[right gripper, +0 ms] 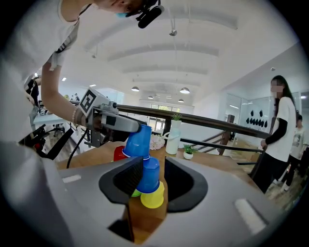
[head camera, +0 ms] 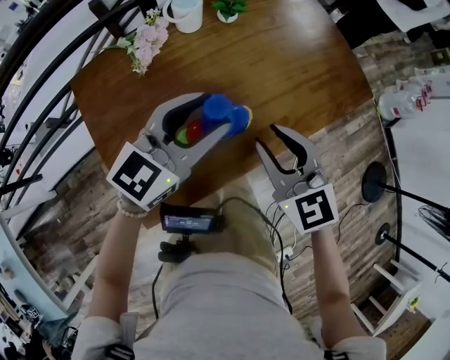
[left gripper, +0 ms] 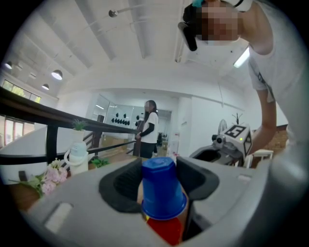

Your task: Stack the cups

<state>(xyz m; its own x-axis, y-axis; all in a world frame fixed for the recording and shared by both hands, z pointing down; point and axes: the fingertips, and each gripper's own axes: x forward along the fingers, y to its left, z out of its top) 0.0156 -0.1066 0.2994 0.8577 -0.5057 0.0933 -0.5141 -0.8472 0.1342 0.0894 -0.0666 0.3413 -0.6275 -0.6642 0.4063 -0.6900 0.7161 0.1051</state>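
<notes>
My left gripper (head camera: 214, 112) is shut on an upside-down blue cup (head camera: 216, 105), held tilted just above a cluster of cups on the round wooden table (head camera: 302, 63). In the right gripper view the held blue cup (right gripper: 139, 140) hangs over a second blue cup (right gripper: 149, 174), which rests on a yellow cup (right gripper: 153, 198) and a green cup (right gripper: 136, 193). A red cup (right gripper: 119, 153) stands behind them. In the left gripper view the blue cup (left gripper: 163, 188) fills the gap between the jaws, with the red cup (left gripper: 166, 231) below. My right gripper (head camera: 267, 137) stands open and empty near the table's front edge, right of the cups.
A white jug (head camera: 186, 14), pink flowers (head camera: 148, 42) and a small potted plant (head camera: 228, 8) stand at the table's far edge. A dark railing (right gripper: 217, 126) runs behind the table. A person (right gripper: 282, 140) stands in the background at the right.
</notes>
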